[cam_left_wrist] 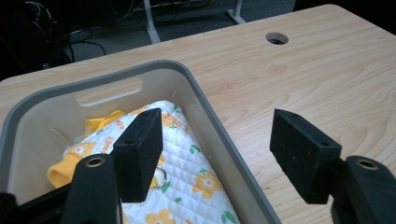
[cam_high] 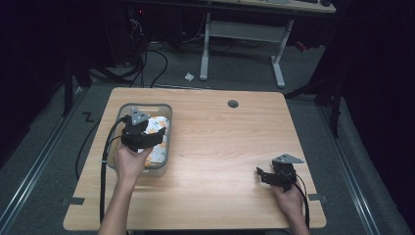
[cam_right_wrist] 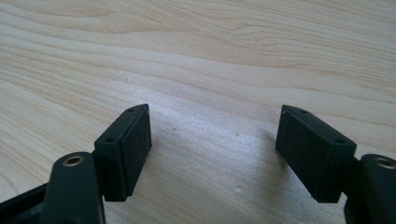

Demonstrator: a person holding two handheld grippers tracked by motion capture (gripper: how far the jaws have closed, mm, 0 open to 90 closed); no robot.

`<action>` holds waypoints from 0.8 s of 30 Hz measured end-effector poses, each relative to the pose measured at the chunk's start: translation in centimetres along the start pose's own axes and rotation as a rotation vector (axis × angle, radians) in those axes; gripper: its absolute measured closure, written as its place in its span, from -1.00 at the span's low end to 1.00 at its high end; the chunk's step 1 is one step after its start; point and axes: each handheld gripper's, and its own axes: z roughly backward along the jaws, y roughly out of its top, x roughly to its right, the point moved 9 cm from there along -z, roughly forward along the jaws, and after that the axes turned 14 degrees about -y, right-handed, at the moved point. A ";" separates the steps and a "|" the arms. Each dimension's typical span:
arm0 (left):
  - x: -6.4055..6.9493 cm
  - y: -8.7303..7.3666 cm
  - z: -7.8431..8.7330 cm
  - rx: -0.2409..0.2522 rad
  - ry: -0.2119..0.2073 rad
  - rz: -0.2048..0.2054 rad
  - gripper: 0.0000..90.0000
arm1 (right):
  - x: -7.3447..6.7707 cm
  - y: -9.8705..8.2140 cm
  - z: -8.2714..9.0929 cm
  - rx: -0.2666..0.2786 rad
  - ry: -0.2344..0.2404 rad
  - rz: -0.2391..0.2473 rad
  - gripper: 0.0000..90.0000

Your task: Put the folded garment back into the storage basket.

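Jaws on the left gripper (cam_high: 147, 138) were spread wide over the grey plastic bin (cam_left_wrist: 219, 140), probably lining up for the white quilted flower-print cloth (cam_left_wrist: 187, 186). Right gripper (cam_high: 264, 176) sat empty with jaws apart, low over the light wooden table (cam_high: 220, 147), likely just parked.

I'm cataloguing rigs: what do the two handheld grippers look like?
Both the left gripper and the right gripper are black, each topped with a grey three-cornered plate and trailing a black cable. Their jaws are flat rectangular black pads with small screw holes. Forearms are bare, no sleeves.
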 end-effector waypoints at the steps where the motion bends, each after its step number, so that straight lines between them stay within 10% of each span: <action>1: 0.1 0.0 0.0 -0.001 0.001 -0.002 -0.23 | 0.0 0.0 0.0 0.000 0.000 0.000 -0.40; 24: 4.1 0.0 -0.3 0.009 -0.096 -0.017 -0.20 | 0.0 0.0 0.0 0.000 0.000 0.000 -0.40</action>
